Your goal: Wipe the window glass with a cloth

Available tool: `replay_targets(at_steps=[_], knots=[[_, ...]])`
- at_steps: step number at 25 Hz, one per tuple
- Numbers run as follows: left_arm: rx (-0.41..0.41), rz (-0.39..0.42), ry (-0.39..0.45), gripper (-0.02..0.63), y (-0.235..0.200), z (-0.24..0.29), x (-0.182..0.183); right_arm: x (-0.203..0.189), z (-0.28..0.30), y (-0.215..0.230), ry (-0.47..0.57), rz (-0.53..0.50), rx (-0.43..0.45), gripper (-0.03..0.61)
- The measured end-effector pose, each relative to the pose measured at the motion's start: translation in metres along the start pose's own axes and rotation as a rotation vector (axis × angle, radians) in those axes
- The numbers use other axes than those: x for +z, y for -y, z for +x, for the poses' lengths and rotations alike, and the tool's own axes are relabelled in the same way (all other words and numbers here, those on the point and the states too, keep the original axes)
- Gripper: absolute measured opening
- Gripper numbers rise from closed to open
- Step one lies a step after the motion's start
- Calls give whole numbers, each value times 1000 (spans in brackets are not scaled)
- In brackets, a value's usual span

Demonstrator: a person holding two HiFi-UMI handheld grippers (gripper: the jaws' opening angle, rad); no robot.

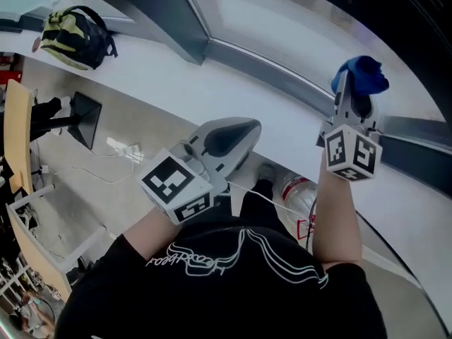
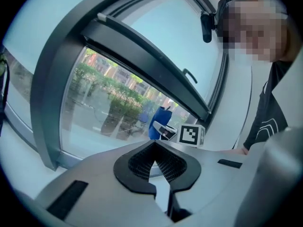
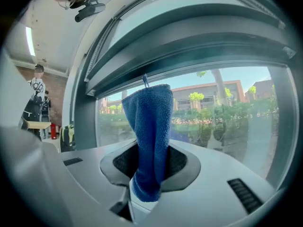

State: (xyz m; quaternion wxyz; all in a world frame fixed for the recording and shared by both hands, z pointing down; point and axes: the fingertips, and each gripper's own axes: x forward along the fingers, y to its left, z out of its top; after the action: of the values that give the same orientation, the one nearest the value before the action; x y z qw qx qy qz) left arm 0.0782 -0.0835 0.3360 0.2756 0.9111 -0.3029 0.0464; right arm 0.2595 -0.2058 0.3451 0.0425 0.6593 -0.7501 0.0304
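Observation:
A blue cloth (image 3: 151,131) stands up between the jaws of my right gripper (image 3: 150,163), which is shut on it. In the head view that right gripper (image 1: 355,89) is raised close to the window glass (image 1: 296,20), with the blue cloth (image 1: 363,73) bunched at its tip. My left gripper (image 1: 246,128) hangs lower, over the white sill (image 1: 176,76), shut with nothing in it. Its own view shows the left gripper (image 2: 155,161) with jaws together, and beyond it the blue cloth (image 2: 159,123) against the window glass (image 2: 113,103).
Dark grey window frame bars (image 1: 176,20) run along the glass. A yellow and black backpack (image 1: 74,37) lies on the sill at far left. Below stand a plastic bottle (image 1: 296,189) and a dark monitor (image 1: 83,119). A handle (image 2: 190,74) sits on the upper frame.

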Motion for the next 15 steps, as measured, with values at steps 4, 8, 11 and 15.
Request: replay_targets(at_steps=[4, 8, 11, 15], knots=[[73, -20, 13, 5, -56, -56, 5, -8, 42, -99, -8, 3, 110, 94], [139, -37, 36, 5, -110, -107, 14, -11, 80, -188, -9, 3, 201, 93], [185, -53, 56, 5, -145, -141, 20, -15, 106, -245, -12, -3, 260, 93], [231, -81, 67, 5, -184, -175, 25, -27, 142, -301, -35, -16, 297, 94]])
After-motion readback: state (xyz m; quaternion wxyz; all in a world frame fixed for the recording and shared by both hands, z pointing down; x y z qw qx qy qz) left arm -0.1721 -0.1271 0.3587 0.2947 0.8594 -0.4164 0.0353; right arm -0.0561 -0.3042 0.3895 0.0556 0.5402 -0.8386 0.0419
